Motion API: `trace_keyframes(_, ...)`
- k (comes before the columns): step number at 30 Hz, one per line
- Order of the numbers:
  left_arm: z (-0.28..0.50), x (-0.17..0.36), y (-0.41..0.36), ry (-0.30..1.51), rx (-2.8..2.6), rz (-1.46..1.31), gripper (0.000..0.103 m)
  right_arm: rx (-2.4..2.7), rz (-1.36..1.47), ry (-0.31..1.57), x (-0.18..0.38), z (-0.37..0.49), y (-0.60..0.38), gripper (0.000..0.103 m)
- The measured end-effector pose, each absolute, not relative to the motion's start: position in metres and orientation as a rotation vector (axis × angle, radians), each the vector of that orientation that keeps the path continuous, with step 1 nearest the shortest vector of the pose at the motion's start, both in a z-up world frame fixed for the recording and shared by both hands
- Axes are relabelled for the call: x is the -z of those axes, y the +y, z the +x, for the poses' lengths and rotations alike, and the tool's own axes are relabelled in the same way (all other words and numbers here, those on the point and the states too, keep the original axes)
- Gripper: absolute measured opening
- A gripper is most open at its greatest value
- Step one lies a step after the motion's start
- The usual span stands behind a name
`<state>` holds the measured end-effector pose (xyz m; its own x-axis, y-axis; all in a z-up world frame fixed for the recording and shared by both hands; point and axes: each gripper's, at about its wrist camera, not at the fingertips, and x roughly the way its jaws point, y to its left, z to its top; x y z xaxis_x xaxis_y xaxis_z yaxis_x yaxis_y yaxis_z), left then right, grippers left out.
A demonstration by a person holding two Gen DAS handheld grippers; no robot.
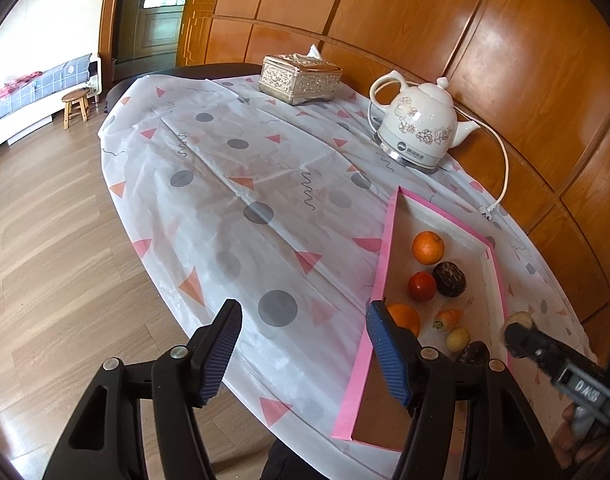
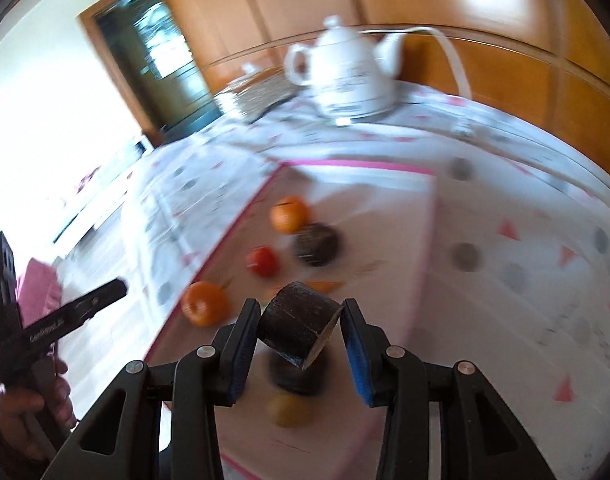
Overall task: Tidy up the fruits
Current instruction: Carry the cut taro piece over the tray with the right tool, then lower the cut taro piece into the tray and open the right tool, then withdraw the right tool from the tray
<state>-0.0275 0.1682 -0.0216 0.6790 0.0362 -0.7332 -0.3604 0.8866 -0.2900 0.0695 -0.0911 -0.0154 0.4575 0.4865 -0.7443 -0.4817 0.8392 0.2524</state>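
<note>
Dark cut fruit piece [image 2: 301, 326] held between the right gripper [image 2: 303, 330] fingers, lower centre of the right wrist view, above the pink-rimmed tray [image 2: 241, 220].

It is judged light, stiff and smooth-skinned, best taken across its curved sides. Left gripper [image 1: 303, 354], fingers wide and empty, is shown only in the left wrist view; the grasp there is hidden.

Left wrist view sharp, even daylight, soft shadows on worktop [image 1: 265, 184]. Right wrist view heavily motion-blurred, window side blown out; only tongs [image 2: 301, 326] crisp. Fisheye bending, dark corners both.
</note>
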Motion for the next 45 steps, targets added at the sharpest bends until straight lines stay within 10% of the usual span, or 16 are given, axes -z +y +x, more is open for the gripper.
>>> trace_keyframes(32,-0.03,0.012,0.16,0.758,-0.223,-0.384,0.071,-0.602,-0.188,0.928,0.038,0.047,-0.029,0.06)
trace_keyframes(45,-0.039,-0.018,0.117,0.641,-0.148,-0.235,0.1,-0.316,-0.112,0.802,0.018,0.01,-0.088,0.071)
